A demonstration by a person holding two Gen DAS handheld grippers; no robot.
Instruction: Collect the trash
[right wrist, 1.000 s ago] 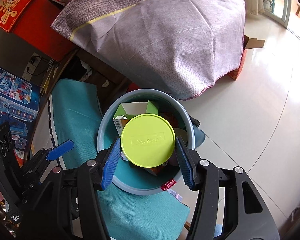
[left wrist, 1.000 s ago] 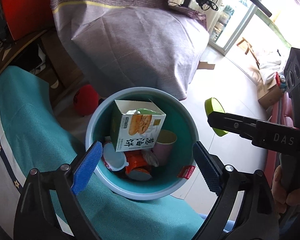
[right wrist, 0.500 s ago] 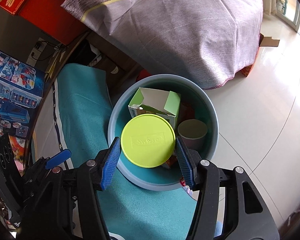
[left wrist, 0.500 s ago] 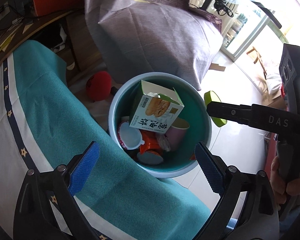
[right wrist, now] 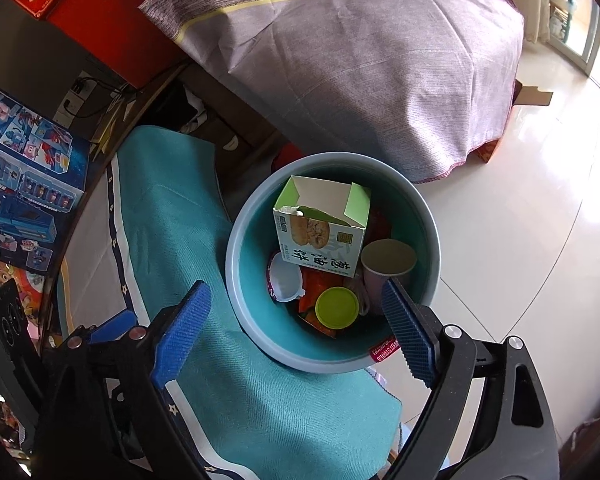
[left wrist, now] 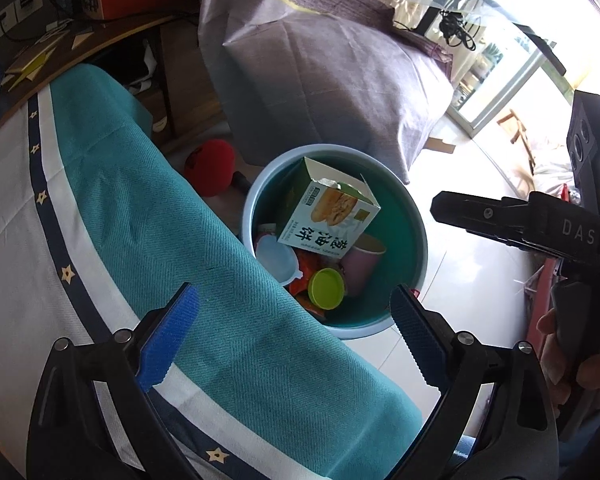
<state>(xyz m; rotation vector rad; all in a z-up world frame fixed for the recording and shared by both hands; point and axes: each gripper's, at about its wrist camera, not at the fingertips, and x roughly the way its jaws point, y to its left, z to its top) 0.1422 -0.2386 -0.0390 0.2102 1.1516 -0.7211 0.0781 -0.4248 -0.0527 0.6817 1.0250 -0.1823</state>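
Observation:
A light-blue bin (right wrist: 233, 248) stands on the floor beside the teal cloth. Inside it lies a lime-green round lid (right wrist: 337, 307), resting flat on orange wrappers below a green-and-white snack box (right wrist: 320, 240) and a pink paper cup (right wrist: 388, 258). My right gripper (right wrist: 294, 286) hovers over the bin with its jaws opening; nothing is between them and the lid lies loose far beneath. My left gripper (left wrist: 294, 292) is open and empty above the cloth edge, with the bin (left wrist: 422, 240) and lid (left wrist: 326, 289) ahead of it. A hand (left wrist: 580, 372) holds the right gripper's handle.
A teal cloth with white and navy star borders (left wrist: 160, 220) covers the surface at the left of the bin. Purple-covered furniture (left wrist: 320, 72) rises behind it. A red ball (left wrist: 210, 162) lies on the floor, and glossy white tiles (right wrist: 520, 240) spread to the right.
The right gripper's jaws have spread and let go of the green lid, which has dropped into the bin. Both grippers have drifted so the bin sits further right in view.

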